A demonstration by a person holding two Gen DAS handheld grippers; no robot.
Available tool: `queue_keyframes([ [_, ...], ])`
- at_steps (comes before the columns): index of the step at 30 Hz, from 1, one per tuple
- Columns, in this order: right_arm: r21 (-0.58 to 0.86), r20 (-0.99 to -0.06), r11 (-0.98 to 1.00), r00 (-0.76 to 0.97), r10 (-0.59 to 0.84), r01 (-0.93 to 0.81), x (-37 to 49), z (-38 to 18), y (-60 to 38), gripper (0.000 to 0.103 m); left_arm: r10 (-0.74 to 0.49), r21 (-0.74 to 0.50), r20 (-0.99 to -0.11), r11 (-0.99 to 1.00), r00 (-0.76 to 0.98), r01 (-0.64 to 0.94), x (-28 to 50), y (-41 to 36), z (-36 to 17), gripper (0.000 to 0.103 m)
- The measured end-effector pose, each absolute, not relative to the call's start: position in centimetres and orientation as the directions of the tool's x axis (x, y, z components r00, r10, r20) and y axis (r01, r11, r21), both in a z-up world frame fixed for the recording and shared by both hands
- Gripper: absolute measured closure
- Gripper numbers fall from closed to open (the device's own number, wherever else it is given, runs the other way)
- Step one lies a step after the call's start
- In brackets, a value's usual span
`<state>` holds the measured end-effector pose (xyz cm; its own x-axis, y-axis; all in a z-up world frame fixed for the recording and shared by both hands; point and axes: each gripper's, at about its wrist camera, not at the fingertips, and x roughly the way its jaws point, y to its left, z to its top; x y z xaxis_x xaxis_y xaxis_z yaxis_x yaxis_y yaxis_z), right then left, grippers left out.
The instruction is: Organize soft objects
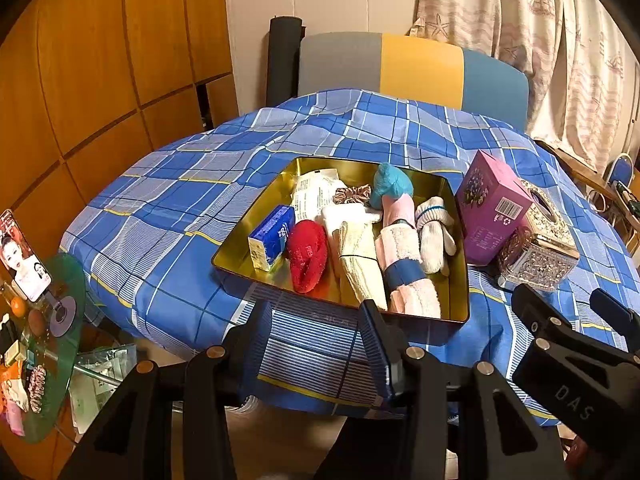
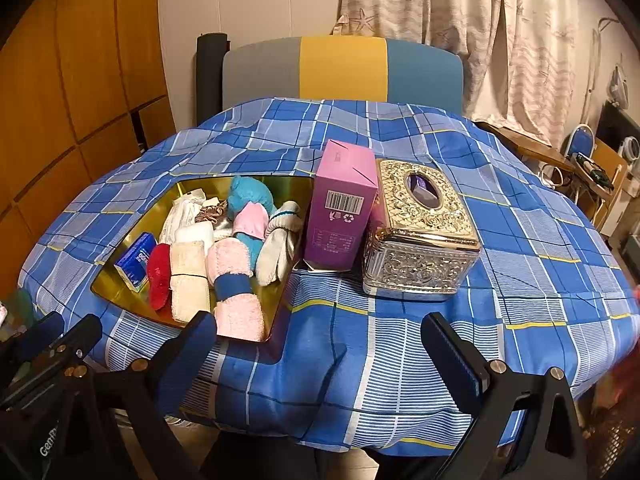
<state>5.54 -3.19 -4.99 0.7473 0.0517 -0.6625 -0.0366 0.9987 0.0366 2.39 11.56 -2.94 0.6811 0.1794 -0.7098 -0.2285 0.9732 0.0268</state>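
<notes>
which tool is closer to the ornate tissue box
Right. The right tool sits open just in front of the ornate tissue box; the left tool, also open, faces the gold tray, off to the box's side.

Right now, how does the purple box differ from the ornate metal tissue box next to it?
The purple box is plain printed cardboard with a barcode; the ornate tissue box is embossed, shiny gold and silver metal. The purple box stands tall and narrow, leaning a little, while the tissue box sits low, wide and flat. The tissue box has an oval opening on top; the purple box looks closed. Both stand on the blue checked cloth, right of the gold tray.
</notes>
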Motion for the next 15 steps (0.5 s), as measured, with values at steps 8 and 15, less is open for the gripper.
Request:
queue_keyframes([
  [8,0.041,-0.667,0.999,0.744,0.049,-0.03,5.63,-5.22,-3.38,0.0,0.179,0.032,-0.709,0.974,0.682,-0.223,2.4,11.42,-3.01,0.058],
  [15,0.038,-0.666,0.999,0.744,0.048,-0.031,5.69,-5.27,-3.39,0.0,0.181,0.038,-0.707,0.975,0.684,-0.219,2.32,11.3,-3.0,0.058],
])
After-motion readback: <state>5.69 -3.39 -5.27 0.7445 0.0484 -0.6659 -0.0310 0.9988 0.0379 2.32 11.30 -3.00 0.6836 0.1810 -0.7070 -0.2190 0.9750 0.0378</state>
